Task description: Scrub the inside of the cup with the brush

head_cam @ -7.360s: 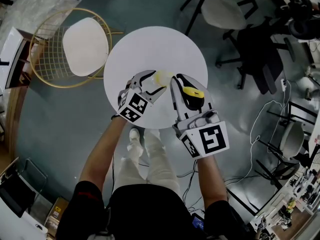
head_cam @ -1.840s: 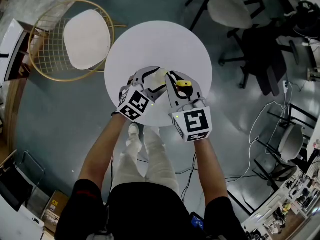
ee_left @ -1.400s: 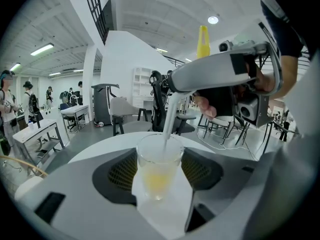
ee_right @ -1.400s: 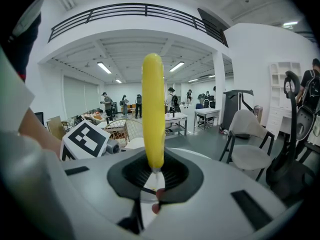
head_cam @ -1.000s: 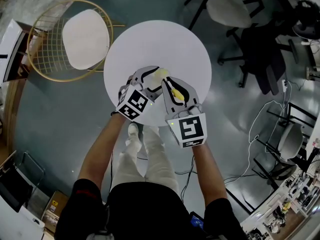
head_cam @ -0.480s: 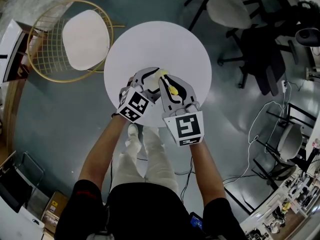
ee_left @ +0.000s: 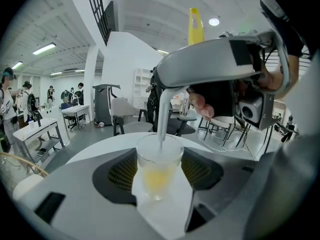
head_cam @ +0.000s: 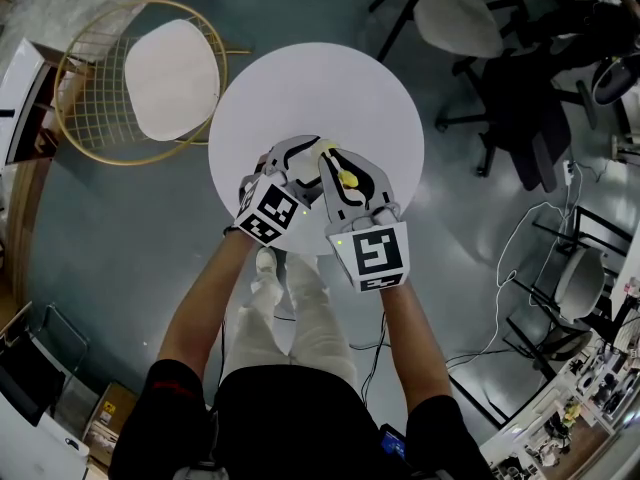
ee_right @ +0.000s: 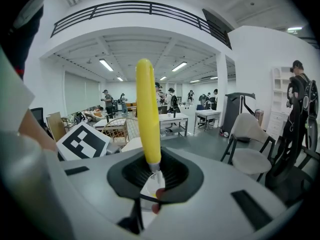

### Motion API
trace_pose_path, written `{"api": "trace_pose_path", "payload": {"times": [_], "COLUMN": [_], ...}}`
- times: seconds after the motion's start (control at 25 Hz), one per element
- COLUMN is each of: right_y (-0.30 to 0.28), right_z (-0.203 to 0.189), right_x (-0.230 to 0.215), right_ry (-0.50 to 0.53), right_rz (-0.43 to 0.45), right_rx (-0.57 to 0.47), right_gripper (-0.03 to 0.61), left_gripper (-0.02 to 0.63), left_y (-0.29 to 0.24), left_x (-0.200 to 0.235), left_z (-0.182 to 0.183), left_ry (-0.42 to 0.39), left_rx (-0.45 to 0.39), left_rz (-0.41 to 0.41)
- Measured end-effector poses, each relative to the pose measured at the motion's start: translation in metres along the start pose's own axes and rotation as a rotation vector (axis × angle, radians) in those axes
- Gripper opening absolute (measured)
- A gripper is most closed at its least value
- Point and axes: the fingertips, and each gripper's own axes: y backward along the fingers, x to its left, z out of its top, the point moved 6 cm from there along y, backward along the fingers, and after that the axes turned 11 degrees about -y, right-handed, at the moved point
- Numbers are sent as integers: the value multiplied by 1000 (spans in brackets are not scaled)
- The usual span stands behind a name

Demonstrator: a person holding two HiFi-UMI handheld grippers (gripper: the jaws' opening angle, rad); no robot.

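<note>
Clear cup point(ee_left: 159, 156), frame centre, yellowish at the bottom, squeezed by the left gripper point(ee_left: 159, 173) fingers; right gripper point(ee_right: 152, 178) fingers clamp the yellow-handled brush point(ee_right: 148, 114), stem inside it.

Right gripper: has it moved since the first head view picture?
Yes. Against the white table, the right gripper has shifted left, closer to the left gripper.

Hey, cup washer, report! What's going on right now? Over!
Left gripper shut on cup. Right gripper shut on brush, yellow handle up, stem down inside cup. Nothing in the way.
</note>
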Motion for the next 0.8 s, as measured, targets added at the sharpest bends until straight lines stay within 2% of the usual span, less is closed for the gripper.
{"api": "trace_pose_path", "payload": {"times": [0.8], "right_y": [6], "right_z": [12], "right_x": [-1], "right_ry": [-11], "right_rz": [-30], "right_rx": [-35], "right_gripper": [48], "left_gripper": [287], "left_y": [1], "left_x": [2], "left_z": [1], "left_ry": [5], "left_rx": [-10], "left_rz": [-15]}}
